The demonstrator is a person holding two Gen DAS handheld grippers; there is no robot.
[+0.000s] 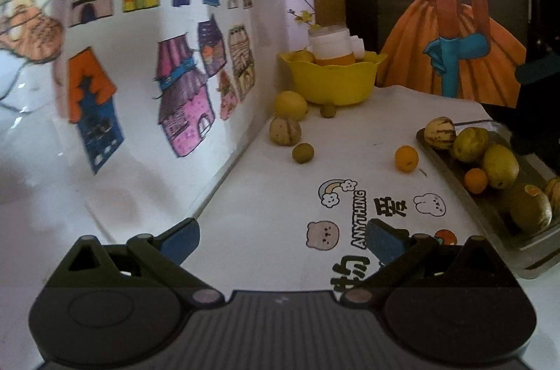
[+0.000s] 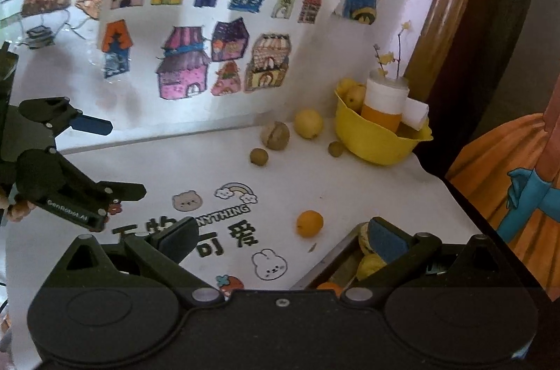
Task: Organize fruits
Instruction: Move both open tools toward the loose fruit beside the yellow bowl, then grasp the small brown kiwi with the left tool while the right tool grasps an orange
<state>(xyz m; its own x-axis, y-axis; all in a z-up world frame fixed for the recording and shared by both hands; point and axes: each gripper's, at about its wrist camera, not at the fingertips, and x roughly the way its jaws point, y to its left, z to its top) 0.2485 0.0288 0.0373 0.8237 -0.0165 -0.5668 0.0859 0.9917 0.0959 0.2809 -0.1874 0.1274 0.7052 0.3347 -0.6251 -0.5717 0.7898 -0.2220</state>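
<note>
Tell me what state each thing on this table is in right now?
Left gripper: open, empty.
Right gripper: open, empty.
Yellow plastic bowl: upright, holding fruit and an orange-and-white container.
Grey rectangular tray: partly filled with fruit.
Small round orange fruit: loose on the table, beside the tray.
Yellow lemon-like fruit: loose, near the bowl.

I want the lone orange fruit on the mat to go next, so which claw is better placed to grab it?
Probably the right claw: open and empty, with the orange fruit just ahead of its tips and the tray beside it. The left claw, also open, sits farther away across the mat.
</note>
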